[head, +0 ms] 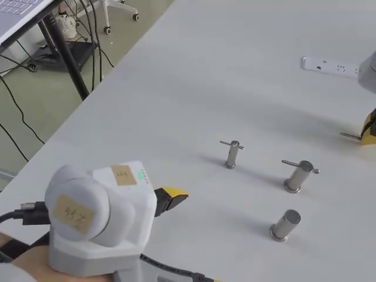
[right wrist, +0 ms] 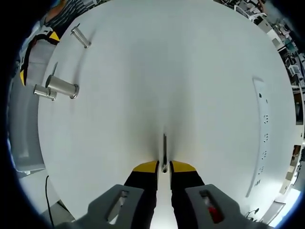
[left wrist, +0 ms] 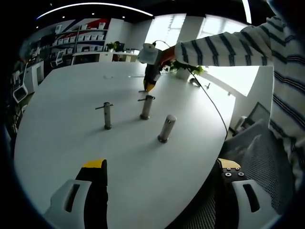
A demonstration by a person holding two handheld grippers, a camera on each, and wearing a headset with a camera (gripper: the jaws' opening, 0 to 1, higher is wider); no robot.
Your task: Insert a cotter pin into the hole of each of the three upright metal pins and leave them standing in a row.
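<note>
Right gripper [right wrist: 164, 168] fingers nip the cotter pin [right wrist: 164, 145] by its end (light, stiff, slippery, I reckon); my left gripper [left wrist: 161, 167] fingers wide.

1. Slim pin [head: 232, 154]: metal, upright, cotter pin [head: 231, 144] thru top hole; ahead-left of left gripper [left wrist: 162, 166].
2. Wide pin [head: 298, 176]: upright, 2nd cotter [head: 299, 166] thru top; the one closest to right gripper [right wrist: 164, 167].
3. Bare pin [head: 285, 225]: wide, upright, no cotter; nearest left gripper.
4. 3rd cotter [right wrist: 164, 152]: pinched in right gripper's jaws, pointing straight fwd.
</note>
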